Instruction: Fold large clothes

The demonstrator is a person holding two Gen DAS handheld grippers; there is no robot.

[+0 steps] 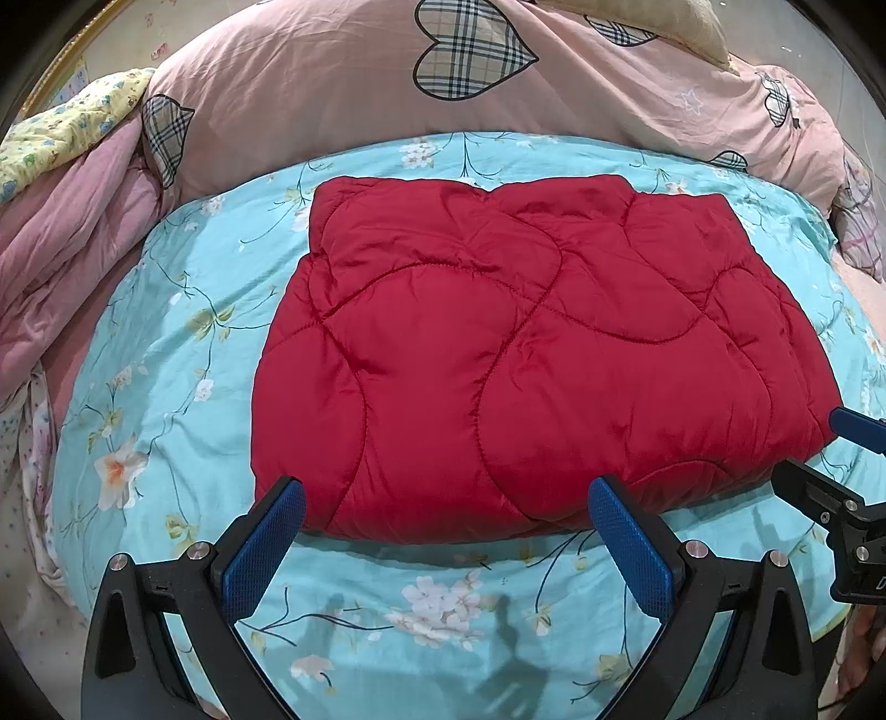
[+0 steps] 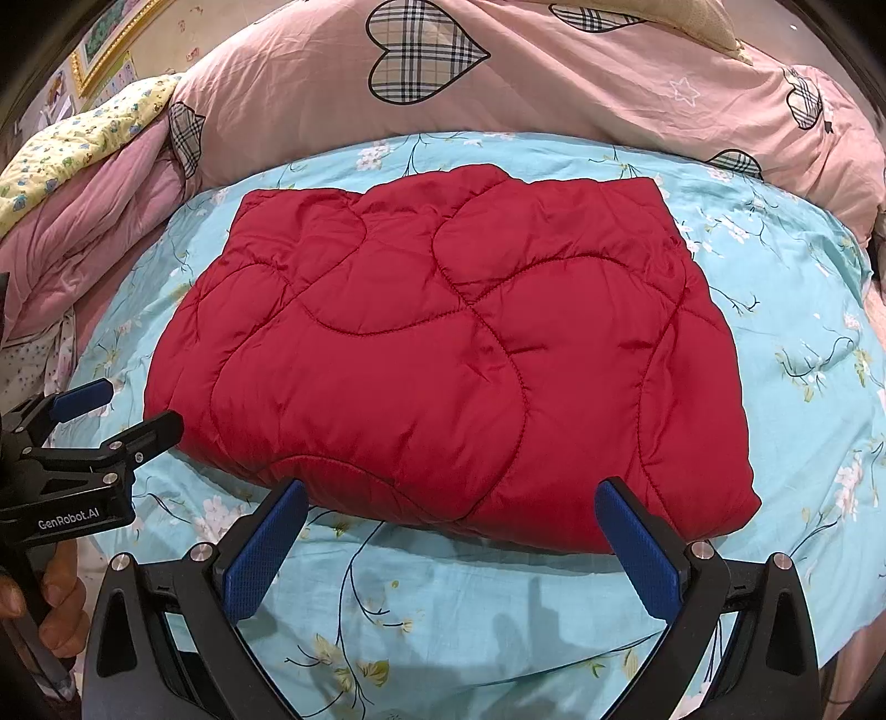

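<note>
Seemingly folded, the red quilted coat [image 1: 526, 354] lies long-axis sideways before the empty, wide-spread left gripper [image 1: 446, 545] and right gripper [image 2: 451, 545].

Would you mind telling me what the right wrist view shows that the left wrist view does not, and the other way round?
Only the right wrist view shows the hand gripping the left gripper by its handle, the "GenRobot.AI" lettering on that gripper, and a gold picture frame at upper left. Only the left wrist view shows the right gripper from outside, at the frame's right edge. Both share the folded red quilted jacket lying on the turquoise floral sheet, the pink heart-print duvet behind, and open, empty jaws just short of the jacket's near edge.
</note>
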